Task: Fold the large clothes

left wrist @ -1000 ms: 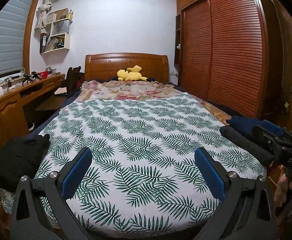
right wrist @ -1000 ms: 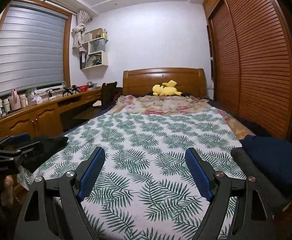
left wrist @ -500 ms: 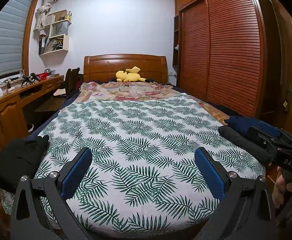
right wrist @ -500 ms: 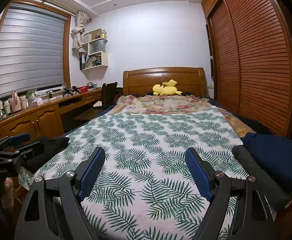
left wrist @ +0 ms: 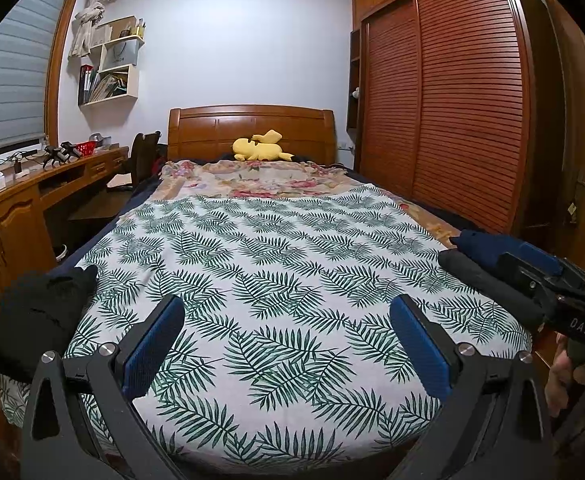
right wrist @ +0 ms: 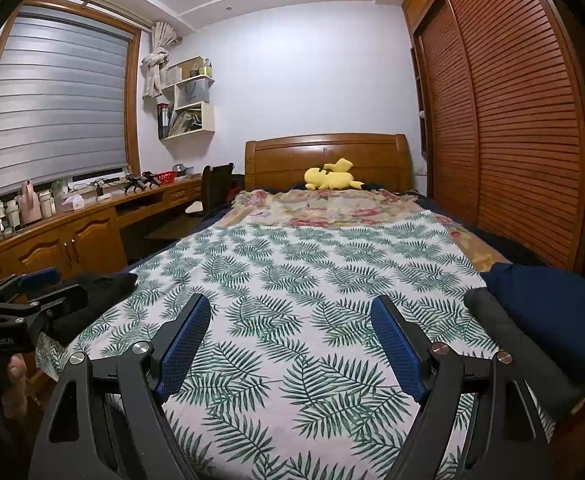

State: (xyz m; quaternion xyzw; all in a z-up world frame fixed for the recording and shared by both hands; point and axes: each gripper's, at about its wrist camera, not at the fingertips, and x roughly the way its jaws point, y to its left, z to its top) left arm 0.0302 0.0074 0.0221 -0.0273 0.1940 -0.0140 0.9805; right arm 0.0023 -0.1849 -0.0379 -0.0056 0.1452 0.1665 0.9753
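Left wrist view showed the left gripper point(left wrist: 286, 330) wide open and holding nothing over the leaf-print bedspread point(left wrist: 276, 264), the right gripper point(right wrist: 290, 330) equally open and empty, a black garment point(left wrist: 32, 320) at nine o'clock, and folded dark clothes point(left wrist: 488, 264) at three o'clock.

Left gripper point(left wrist: 286, 344): matte black frame, two angled arms ending in blue textured pads point(left wrist: 152, 346), one silver round-headed screw at each arm pivot and one further out on each side. Right gripper point(right wrist: 290, 344): same build, blue pads point(right wrist: 398, 350) with fine grid texture, silver screws alike. White lettering "DAS" is printed on the right unit's black body; the left unit's body carries small white lettering, not legible.
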